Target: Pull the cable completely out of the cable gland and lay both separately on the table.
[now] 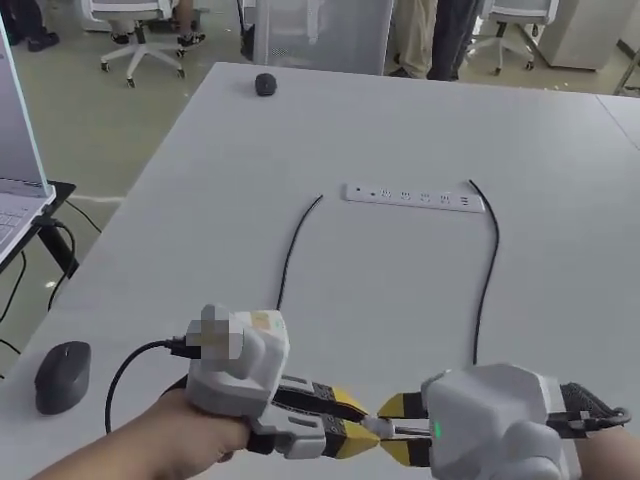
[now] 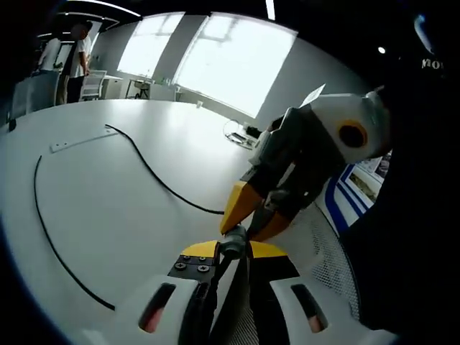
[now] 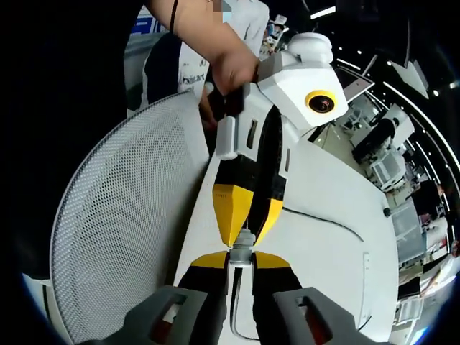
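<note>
Low in the head view, the yellow tips of both grippers meet on a small pale grey cable gland [image 1: 376, 428]. My left gripper [image 1: 352, 436] comes from the left and my right gripper [image 1: 395, 434] from the right. The left gripper view shows my left gripper [image 2: 231, 253] shut on the gland's grey end [image 2: 231, 244], with the right gripper's tips just beyond. The right gripper view has my right gripper [image 3: 241, 262] shut on the gland's pale body [image 3: 242, 248]. A thin black cable [image 1: 488, 270] lies on the white table [image 1: 400, 130]; a second run [image 1: 292, 250] leads back toward the left gripper.
A white power strip [image 1: 415, 197] lies across the table's middle, beyond the cable ends. At the front left edge sits a dark mouse [image 1: 62, 375], and a small dark round object [image 1: 265, 84] at the far edge. A laptop [image 1: 15, 190] stands left; office chairs [image 1: 140, 30] behind.
</note>
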